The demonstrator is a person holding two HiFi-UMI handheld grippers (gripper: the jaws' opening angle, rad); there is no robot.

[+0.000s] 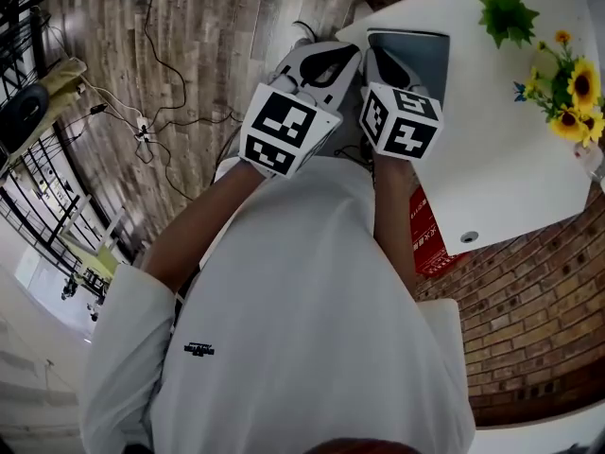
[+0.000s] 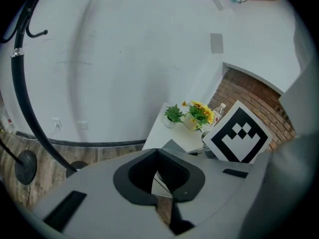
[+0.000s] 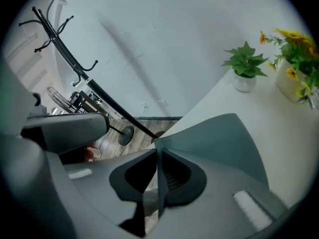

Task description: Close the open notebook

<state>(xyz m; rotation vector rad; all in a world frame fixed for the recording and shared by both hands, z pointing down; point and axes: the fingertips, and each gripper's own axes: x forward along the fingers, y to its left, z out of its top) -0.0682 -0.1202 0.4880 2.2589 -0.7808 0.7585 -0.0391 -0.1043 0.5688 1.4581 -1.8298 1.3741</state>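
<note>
The notebook (image 1: 418,53) has a grey-teal cover and lies at the near left corner of the white table (image 1: 492,159). In the right gripper view the cover (image 3: 219,143) spreads out to the right from my jaws, and its thin left edge runs between them. My right gripper (image 3: 158,152) is shut on that edge. In the head view the right gripper (image 1: 380,66) sits at the notebook's left side. My left gripper (image 1: 326,64) hangs just left of it, off the table's edge. The left gripper (image 2: 157,151) has its tips together and holds nothing.
A small green plant (image 1: 507,15) and a pot of yellow flowers (image 1: 569,91) stand at the table's far right. A red box (image 1: 430,239) sits under the table by a brick wall (image 1: 529,329). Cables (image 1: 161,112) trail over the wooden floor at left.
</note>
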